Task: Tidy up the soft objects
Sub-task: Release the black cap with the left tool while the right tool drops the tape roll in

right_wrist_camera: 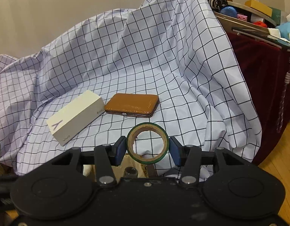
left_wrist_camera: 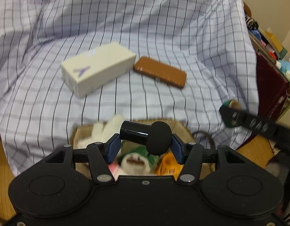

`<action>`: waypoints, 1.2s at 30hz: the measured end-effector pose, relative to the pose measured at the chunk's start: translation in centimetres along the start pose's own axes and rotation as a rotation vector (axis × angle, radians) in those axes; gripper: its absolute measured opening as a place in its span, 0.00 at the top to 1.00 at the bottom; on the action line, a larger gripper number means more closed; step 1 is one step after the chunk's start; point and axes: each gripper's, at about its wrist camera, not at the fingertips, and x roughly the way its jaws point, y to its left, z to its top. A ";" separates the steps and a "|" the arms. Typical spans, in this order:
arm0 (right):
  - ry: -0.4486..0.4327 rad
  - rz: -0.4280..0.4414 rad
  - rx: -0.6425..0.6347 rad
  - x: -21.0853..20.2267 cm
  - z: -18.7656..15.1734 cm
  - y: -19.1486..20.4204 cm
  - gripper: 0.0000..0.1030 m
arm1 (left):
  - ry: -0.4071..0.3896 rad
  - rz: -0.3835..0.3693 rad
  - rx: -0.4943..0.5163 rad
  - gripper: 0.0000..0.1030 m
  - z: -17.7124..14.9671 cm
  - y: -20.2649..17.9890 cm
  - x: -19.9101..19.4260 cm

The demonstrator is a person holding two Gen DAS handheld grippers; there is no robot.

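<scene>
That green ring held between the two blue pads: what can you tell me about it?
It is a roll of green tape, nearly used up: a thin green layer around a wide brown cardboard core, with the checked cloth visible through its hole. It stands on edge, slightly tilted, lifted clear of the cloth. The right hand-held gripper clamps it by its outer rim, one blue pad on each side. Nothing else touches it.

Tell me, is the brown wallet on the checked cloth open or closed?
Closed. The brown wallet lies flat on the checked cloth, both halves together, clasp edge toward the camera, beside the white box.
</scene>
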 end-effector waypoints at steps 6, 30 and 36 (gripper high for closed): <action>-0.025 0.025 -0.017 -2.2 -1.3 0.4 0.53 | 0.016 0.024 -0.044 0.47 -2.8 0.4 -0.2; 0.006 0.030 -0.079 -3.4 -4.8 2.7 0.53 | -0.089 0.155 -0.119 0.26 -6.4 1.7 -2.5; 0.014 0.053 -0.109 -3.4 -5.0 3.5 0.53 | -0.108 0.187 -0.116 0.24 -6.5 1.6 -2.9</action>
